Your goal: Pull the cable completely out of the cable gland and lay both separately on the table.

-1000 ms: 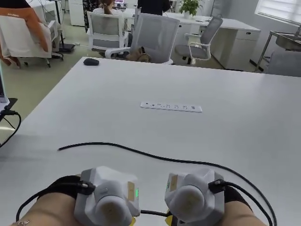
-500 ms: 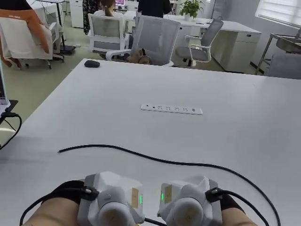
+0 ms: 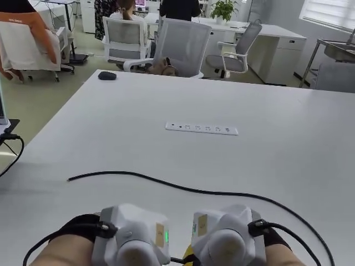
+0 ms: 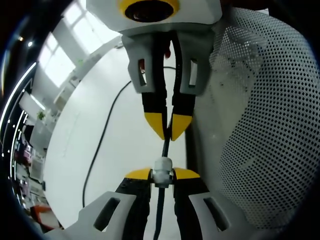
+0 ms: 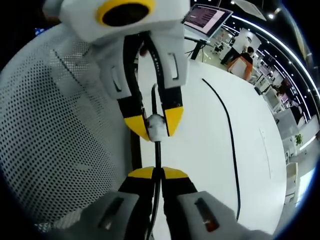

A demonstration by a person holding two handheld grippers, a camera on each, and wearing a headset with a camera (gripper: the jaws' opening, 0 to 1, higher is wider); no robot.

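On the white table [image 3: 277, 166] a power strip [image 3: 201, 127] lies flat. A black mouse [image 3: 106, 75] sits well beyond the strip to the left, near the far edge, and chairs [image 3: 183, 44] stand behind that edge. On my side of the strip the black cable [image 3: 166, 183] runs in a long curve across the table. Its free end lies to the left of the strip, and the rest bends right and back toward me. My left hand [image 3: 75, 230] and right hand [image 3: 274, 238] are low at the near edge, well on this side of the strip and close together. In the head view the gripper bodies hide the jaws. The two grippers face each other, tips nearly meeting. My left gripper [image 4: 162, 174] is closed on the white gland [image 4: 162, 171], with the cable passing through it. My right gripper [image 5: 158, 173] is closed on the cable just beside the gland, so the cable is not yet pulled out.
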